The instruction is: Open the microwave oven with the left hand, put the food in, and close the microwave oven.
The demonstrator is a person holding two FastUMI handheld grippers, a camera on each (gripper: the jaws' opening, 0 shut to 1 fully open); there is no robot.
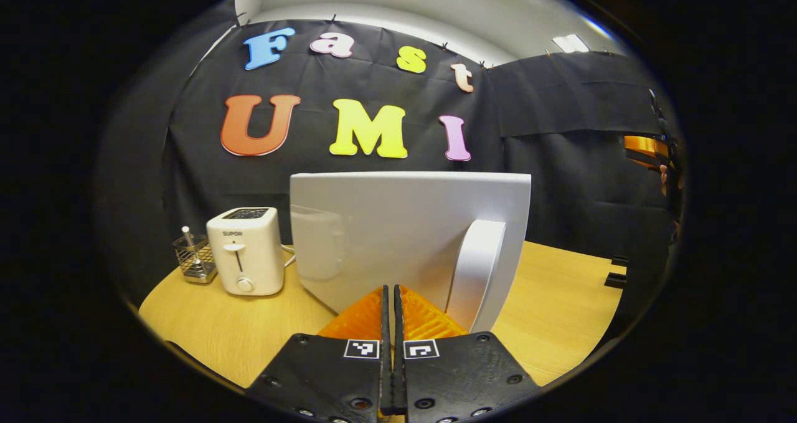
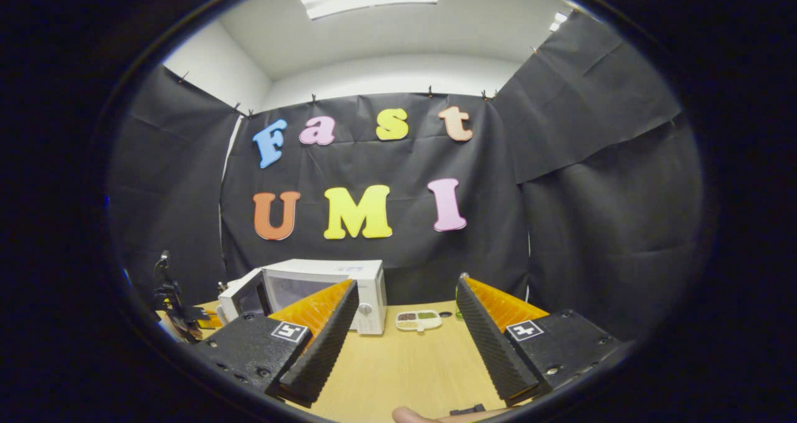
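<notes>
In the right gripper view the white microwave (image 2: 330, 289) stands at the back of the wooden table, its door (image 2: 240, 298) swung partly open to the left. A small white divided dish of food (image 2: 418, 320) lies just right of the microwave. My right gripper (image 2: 406, 281) is open wide above the table, holding nothing. In the left gripper view the door's white outer face (image 1: 398, 236) stands close ahead, with its curved handle (image 1: 476, 273) just right of my fingers. My left gripper (image 1: 393, 292) is shut with nothing between its fingers, close to the door.
A white toaster (image 1: 246, 258) and a wire basket (image 1: 194, 260) stand to the left on the wooden table (image 1: 560, 304). The other gripper (image 1: 647, 149) shows at the far right edge. A fingertip (image 2: 414, 415) is at the bottom of the right gripper view.
</notes>
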